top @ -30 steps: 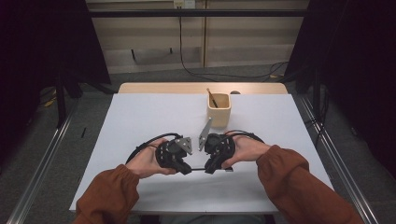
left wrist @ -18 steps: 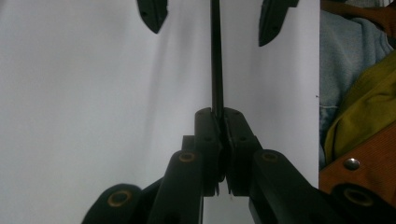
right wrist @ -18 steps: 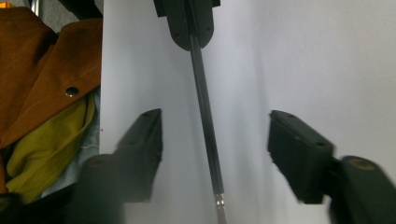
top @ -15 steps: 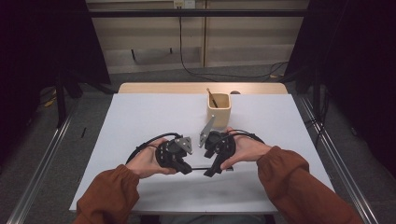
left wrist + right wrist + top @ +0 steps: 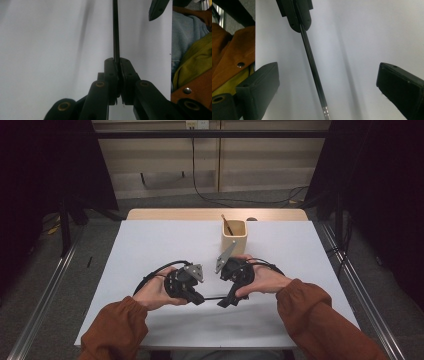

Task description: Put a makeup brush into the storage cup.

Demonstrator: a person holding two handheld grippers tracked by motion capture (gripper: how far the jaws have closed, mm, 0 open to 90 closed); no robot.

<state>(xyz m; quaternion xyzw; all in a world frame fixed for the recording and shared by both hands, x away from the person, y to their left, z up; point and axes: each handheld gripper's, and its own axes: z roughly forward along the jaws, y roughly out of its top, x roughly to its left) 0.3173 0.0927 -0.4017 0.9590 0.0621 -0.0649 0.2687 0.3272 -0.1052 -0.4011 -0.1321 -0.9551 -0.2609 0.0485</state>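
Observation:
A thin black rod with a metal band near one end is held low over the white table. My left gripper is shut on one end of it; in the high view this gripper sits left of centre. My right gripper is open, its two pads standing wide on either side of the rod without touching it. In the high view the right gripper faces the left one, with the rod bridging them.
A light wooden cup stands behind the grippers with a brown stick leaning in it. The white table top stretches left and right of the hands. Its near edge lies just under the orange sleeves.
The right gripper has tilted slightly, its grey plate now a little higher. Both hands otherwise stay in place with the rod between them.

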